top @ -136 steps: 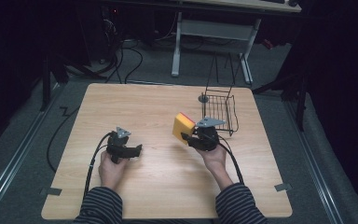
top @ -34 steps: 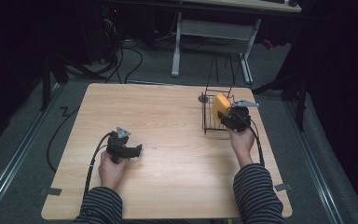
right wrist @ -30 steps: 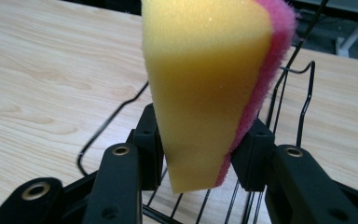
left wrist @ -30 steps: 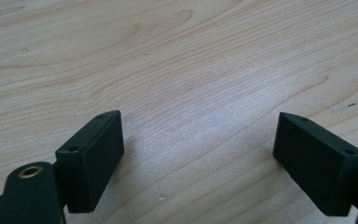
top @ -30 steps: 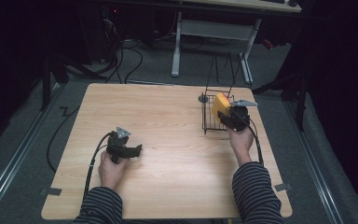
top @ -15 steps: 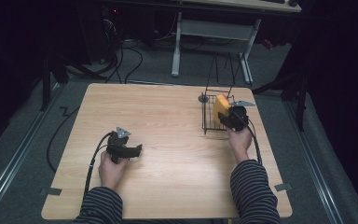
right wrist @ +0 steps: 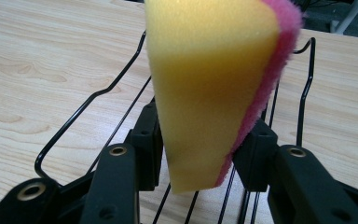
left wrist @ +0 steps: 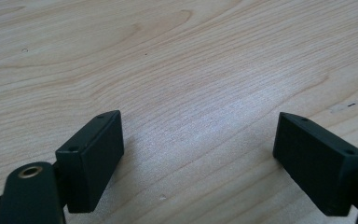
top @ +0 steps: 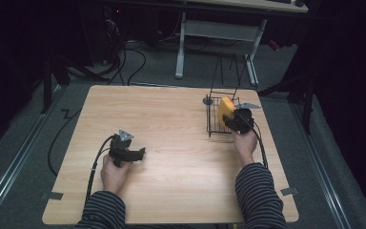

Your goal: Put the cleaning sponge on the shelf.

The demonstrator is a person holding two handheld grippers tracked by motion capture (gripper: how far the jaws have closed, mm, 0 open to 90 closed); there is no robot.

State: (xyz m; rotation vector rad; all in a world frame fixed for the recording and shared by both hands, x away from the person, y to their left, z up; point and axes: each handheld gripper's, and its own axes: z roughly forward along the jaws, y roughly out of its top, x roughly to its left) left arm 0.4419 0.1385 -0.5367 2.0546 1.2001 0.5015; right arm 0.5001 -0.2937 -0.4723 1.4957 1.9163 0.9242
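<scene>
right gripper [top: 232, 120] sits over the black wire basket [top: 218, 125] at the table's far right side, in the person's right hand [top: 244, 141]. its jaws pinch a sponge [right wrist: 212, 88], yellow foam with a pink scouring layer on one face; they have just been easing apart a little, yet in the right gripper view both pads still meet the sponge's sides. sponge stands on edge, narrow end down between the jaws, wide end sticking up past them. beneath it run basket wires and the rim, with wood table [top: 171, 114] beyond. in the high view the sponge [top: 226, 108] shows as a yellow block at the basket's near right part, above the rim; whether it touches the wires, cannot tell.

left gripper [top: 132, 155] rests low at the table's near left, in the left hand [top: 113, 171], well apart from the basket. jaws stand wide apart with bare wood grain between them.
</scene>
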